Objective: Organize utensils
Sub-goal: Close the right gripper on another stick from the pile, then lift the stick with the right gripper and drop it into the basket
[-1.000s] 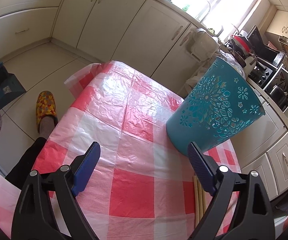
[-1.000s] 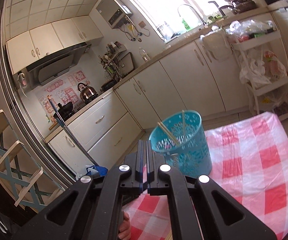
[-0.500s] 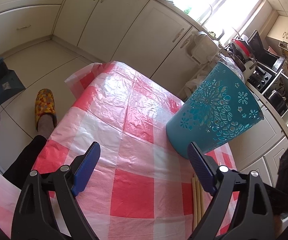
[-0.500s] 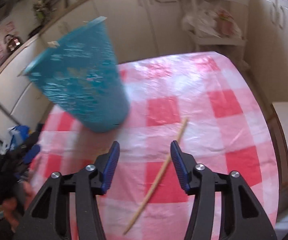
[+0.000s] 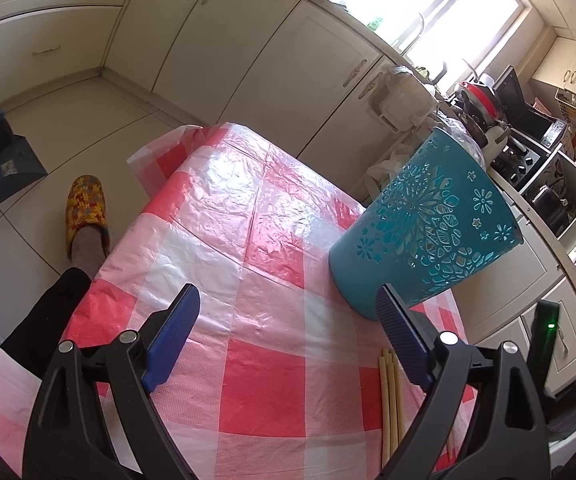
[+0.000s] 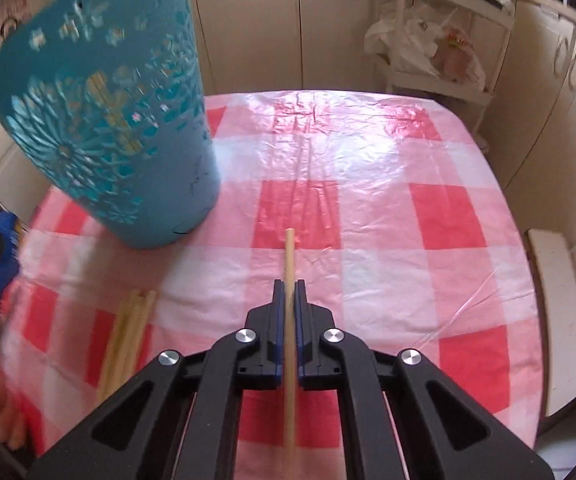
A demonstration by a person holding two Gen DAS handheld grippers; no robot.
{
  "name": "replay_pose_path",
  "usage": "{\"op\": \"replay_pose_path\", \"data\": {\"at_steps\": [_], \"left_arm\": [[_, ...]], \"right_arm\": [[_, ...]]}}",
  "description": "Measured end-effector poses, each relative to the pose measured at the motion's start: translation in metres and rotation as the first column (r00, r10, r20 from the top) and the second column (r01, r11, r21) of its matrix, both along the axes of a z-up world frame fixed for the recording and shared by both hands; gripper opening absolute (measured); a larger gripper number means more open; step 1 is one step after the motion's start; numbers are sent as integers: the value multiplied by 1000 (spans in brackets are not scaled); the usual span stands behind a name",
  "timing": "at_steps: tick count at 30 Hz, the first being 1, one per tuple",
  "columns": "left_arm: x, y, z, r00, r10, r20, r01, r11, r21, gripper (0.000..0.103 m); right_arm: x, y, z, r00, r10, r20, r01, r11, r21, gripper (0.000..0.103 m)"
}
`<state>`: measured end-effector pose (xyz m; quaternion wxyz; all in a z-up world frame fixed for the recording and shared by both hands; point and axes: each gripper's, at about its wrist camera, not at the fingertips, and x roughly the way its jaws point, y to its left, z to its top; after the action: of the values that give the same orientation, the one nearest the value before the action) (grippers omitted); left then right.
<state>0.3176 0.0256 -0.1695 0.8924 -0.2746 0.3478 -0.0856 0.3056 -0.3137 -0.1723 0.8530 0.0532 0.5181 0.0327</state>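
A few chopsticks are already seen inside the teal basket [image 6: 104, 120], one chopstick [image 6: 289, 264] is pinched by the right gripper [image 6: 289, 292] mid-bench, a bundle [image 6: 128, 332] remains, and the left gripper [image 5: 288, 320] is spread empty.

Seen from the right wrist, the table [image 6: 428, 168] lies bare from 12 round to 3 o'clock. The teal basket [image 6: 108, 120] blocks 10 to 11 o'clock, and a bundle of chopsticks [image 6: 126, 340] lies at 8 o'clock.
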Motion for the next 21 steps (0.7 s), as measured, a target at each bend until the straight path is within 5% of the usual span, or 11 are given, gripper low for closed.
{"op": "replay_pose_path", "data": {"at_steps": [4,9,13,17,19,21], "left_arm": [[0,0,-1,1000,1,-1,-1,1000,-2,86],[1,0,0,1000,-1,2,1,1000,3,86],[1,0,-1,1000,-2,1,2,1000,4,86],[1,2,-1,1000,2,-3,-2,1000,-12,86],[1,3,-2,1000,1,-3,-1,1000,-19,86],[1,4,-3,1000,0,-1,0,1000,-27,86]], "right_arm": [[-21,-16,39,997,-38,67,21,972,236,5],[-18,-16,123,961,-93,259,-57,854,517,5],[15,17,196,858,-153,490,-130,859,495,6],[55,52,213,748,-226,624,-62,913,404,6],[74,64,205,730,-243,639,7,937,349,6],[90,75,188,755,-226,615,52,956,287,6]]}}
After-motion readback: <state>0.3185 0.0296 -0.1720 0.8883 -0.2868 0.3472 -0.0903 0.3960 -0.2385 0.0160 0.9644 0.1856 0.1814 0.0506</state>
